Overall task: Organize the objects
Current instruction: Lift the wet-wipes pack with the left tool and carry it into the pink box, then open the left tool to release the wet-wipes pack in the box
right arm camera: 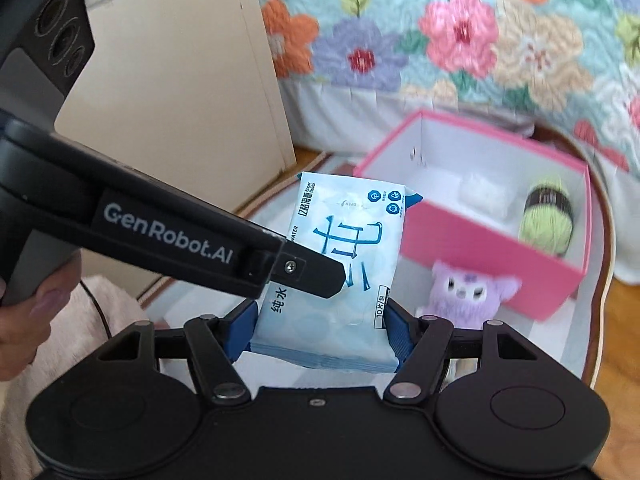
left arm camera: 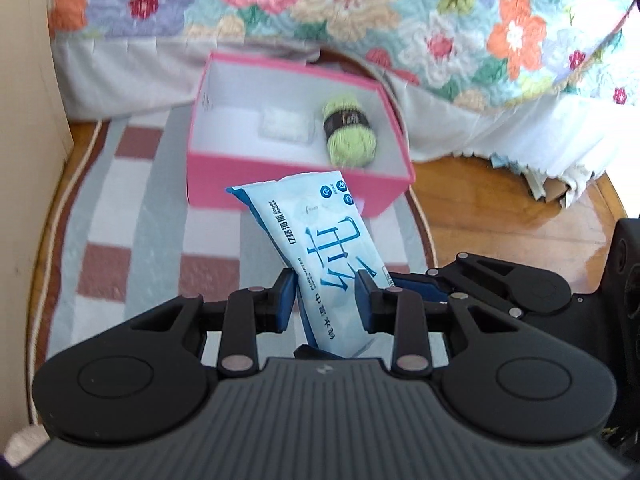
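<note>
While held: one wipes pack (right arm camera: pixel 340 280) (two grippers).

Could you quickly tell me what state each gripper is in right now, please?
Left gripper: closed on the wet wipes pack, gripping its thin sides.
Right gripper: closed on the same pack, across its width.

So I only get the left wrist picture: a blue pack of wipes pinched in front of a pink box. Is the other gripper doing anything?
Observer: Yes. The right gripper clamps the same pack of wipes across its width, near the lower end.
Visitor: Anything near the box that I'm missing?
Observer: A purple plush toy stands just in front of the pink box.
Visitor: And who carries the left gripper?
Observer: A person's hand holds the handle of the left gripper, at the picture's left edge.
</note>
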{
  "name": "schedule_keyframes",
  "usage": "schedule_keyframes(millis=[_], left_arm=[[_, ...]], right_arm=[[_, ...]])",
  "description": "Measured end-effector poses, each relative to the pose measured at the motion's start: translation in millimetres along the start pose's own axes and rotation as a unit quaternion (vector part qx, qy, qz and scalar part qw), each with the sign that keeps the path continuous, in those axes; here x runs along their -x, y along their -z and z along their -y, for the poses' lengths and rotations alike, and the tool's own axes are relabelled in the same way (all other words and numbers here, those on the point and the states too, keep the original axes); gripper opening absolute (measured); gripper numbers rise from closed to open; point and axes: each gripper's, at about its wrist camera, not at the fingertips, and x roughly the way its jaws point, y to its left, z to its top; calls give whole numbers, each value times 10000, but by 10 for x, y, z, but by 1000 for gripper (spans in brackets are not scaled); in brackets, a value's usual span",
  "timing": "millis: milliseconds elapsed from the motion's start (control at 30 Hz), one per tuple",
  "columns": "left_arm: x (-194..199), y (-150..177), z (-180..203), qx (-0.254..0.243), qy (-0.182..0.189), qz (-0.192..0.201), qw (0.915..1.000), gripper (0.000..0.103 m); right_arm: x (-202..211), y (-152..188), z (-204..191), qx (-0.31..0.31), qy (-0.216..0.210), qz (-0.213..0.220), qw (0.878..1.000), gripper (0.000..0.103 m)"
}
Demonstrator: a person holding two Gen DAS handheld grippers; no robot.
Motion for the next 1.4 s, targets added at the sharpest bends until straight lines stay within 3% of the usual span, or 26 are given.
schedule_keyframes(millis=[233,433,700,1000,1400], left_arm=[[37,-508,59,-102,-247,400,9988,31],[-322,-1077,-61,242,-226,349,9988,31],[-1224,-1519,-206,575,-147,-418,9974,31],[-2035,-1602,-407,982,38,-1343,9861,35],[-2482,-1593,-852,1410,-197,-1887,9716,37]], right_arm=[[-110,-506,241,-38,-41,321,9995,71],[-378,-931,613,136,20,314,9994,71],[-997,-1228,1332,533,-276,-564,9966,71],[-1629,-1177,1835,657,-716,-1489,9841,71],[-2327,-1145,2075,-228,-1514,-2096,9657,69]])
